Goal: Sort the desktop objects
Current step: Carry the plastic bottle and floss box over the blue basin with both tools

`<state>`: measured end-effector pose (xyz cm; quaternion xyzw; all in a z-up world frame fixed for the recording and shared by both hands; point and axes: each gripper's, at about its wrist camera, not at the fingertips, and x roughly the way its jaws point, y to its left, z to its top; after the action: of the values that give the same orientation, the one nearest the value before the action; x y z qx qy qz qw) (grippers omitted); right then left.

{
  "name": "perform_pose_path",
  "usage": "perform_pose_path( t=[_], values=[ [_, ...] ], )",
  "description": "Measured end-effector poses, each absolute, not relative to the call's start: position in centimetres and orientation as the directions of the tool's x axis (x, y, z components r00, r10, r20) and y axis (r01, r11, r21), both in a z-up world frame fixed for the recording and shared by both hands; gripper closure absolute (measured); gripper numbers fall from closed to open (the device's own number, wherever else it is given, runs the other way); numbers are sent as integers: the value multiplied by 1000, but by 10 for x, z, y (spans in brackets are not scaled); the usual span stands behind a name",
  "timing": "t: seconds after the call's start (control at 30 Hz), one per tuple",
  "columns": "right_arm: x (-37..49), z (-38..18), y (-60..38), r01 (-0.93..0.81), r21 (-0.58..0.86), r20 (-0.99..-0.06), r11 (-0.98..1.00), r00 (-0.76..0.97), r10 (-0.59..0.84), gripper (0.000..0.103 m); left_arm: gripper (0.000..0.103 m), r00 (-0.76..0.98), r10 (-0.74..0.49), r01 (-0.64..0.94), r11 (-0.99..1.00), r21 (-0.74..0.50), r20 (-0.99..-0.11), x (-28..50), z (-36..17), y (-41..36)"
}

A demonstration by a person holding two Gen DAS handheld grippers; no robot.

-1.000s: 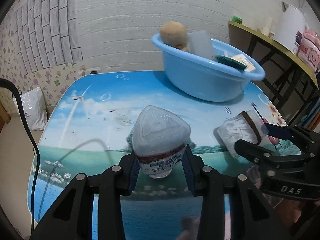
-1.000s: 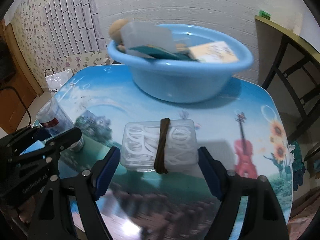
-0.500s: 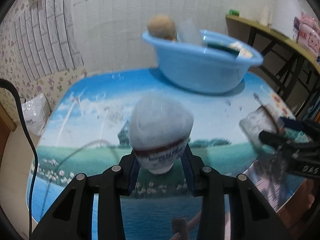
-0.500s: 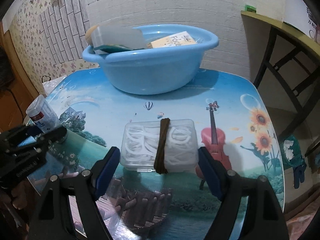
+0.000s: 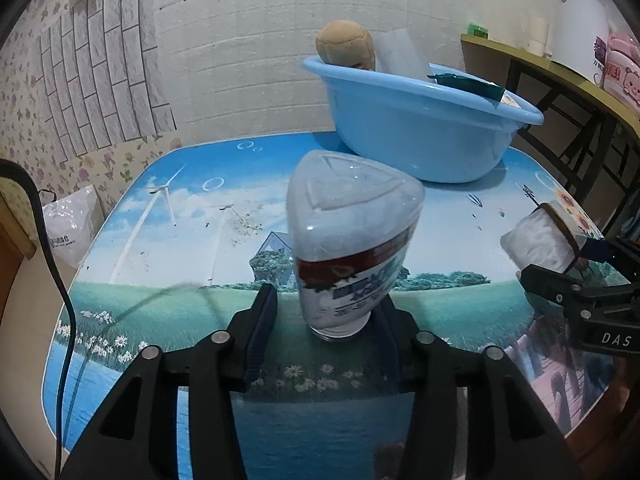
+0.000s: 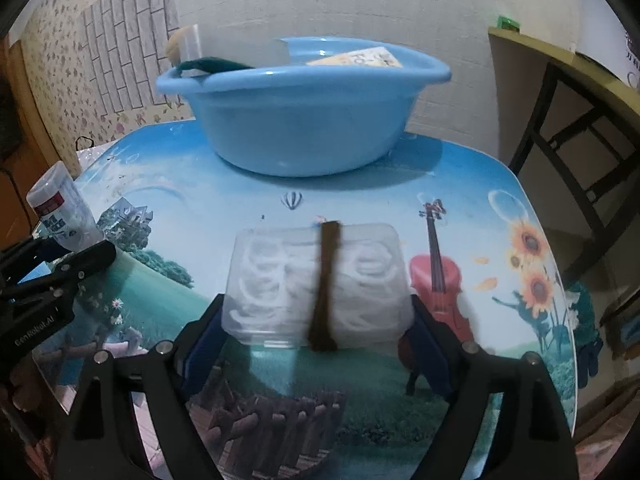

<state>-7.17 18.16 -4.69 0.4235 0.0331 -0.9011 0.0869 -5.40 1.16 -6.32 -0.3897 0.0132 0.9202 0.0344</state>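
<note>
Left claw [image 5: 324,312] just been opening, left pad clear of the upright clear plastic bottle [image 5: 352,236] between its fingers, right claw [image 6: 316,332] also opening, flanking the clear box of white loops [image 6: 318,284], printed-landscape desk [image 5: 168,240], blue basin [image 6: 300,120] behind, white brick wall.

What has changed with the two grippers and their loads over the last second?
The left gripper has just been opening: its left pad now stands clear of the clear plastic jar with the red label band, which sits between the jaws. The right gripper, jaws also just widened, brackets the clear rectangular box of white loops, now nearer the camera. The light blue plastic basin stays at the table's far side.
</note>
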Motion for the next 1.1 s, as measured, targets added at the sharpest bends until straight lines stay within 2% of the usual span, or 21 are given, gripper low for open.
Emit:
perform_pose_path(
  t=[0.2, 0.67, 0.9, 1.1],
  values=[
    [-73, -48, 182, 185, 20, -766, -983, -628, -134, 15, 39, -715, 63, -81, -997, -8, -696, -52, -66, 10],
    [-72, -48, 183, 173, 19, -765, -985, -631, -126, 15, 23, -709, 129, -90, -992, -92, -693, -53, -66, 2],
    [-73, -48, 183, 173, 24, -764, -985, -632, -130, 15, 24, -714, 117, -81, -993, -85, -690, -53, -66, 3],
    [-73, -47, 184, 171, 30, -761, -985, -634, -133, 15, 46, -725, 74, -79, -997, -24, -685, -51, -67, 9]
  ],
)
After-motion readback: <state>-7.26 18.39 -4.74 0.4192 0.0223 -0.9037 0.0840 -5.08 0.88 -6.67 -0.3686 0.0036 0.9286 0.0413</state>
